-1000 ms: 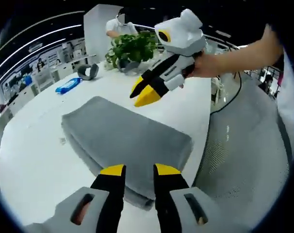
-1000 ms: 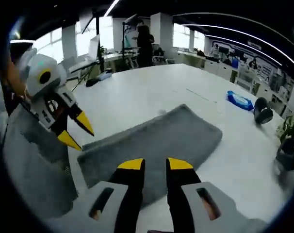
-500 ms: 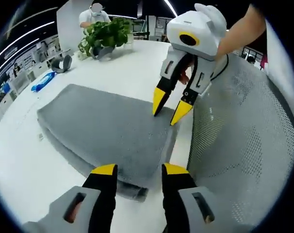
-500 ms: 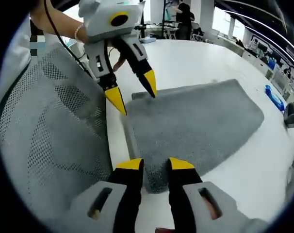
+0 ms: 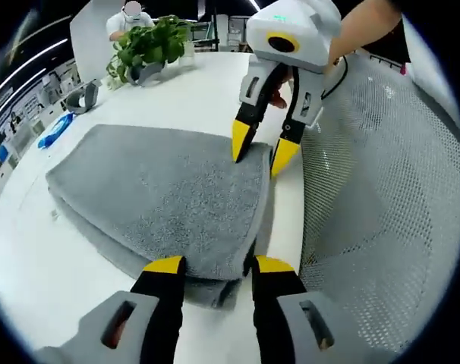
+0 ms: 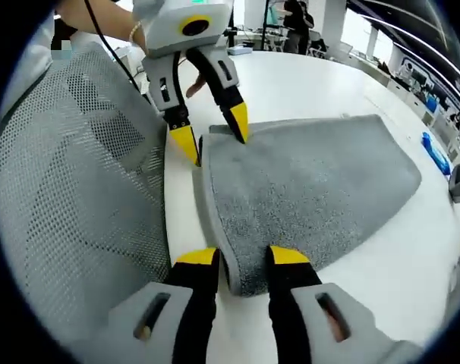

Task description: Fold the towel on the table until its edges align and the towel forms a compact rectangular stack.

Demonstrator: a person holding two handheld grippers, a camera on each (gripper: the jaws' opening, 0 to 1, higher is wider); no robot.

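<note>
A grey towel [image 5: 154, 189] lies folded in layers on the white table [image 5: 33, 258], with its near edge by the table's rim. My left gripper [image 5: 217, 267] is open, and one near corner of the towel sits between its jaws. In the left gripper view my right gripper [image 5: 262, 150] stands open over the other near corner, one fingertip on the cloth and one off its edge. The right gripper view has the same towel [image 6: 306, 182], my right gripper [image 6: 241, 258] open around its corner, and my left gripper [image 6: 212, 134] open at the far corner.
A grey mesh chair back [image 5: 374, 205] [image 6: 78, 197] stands right against the table edge beside both grippers. At the far side of the table are a potted plant [image 5: 146, 45], a blue packet [image 5: 54, 130] [image 6: 435, 152] and a grey object [image 5: 82, 97]. People stand in the background.
Both grippers came down and in toward the towel's near edge. Each now has a towel corner between its open jaws, where a second ago they hung above the cloth.
</note>
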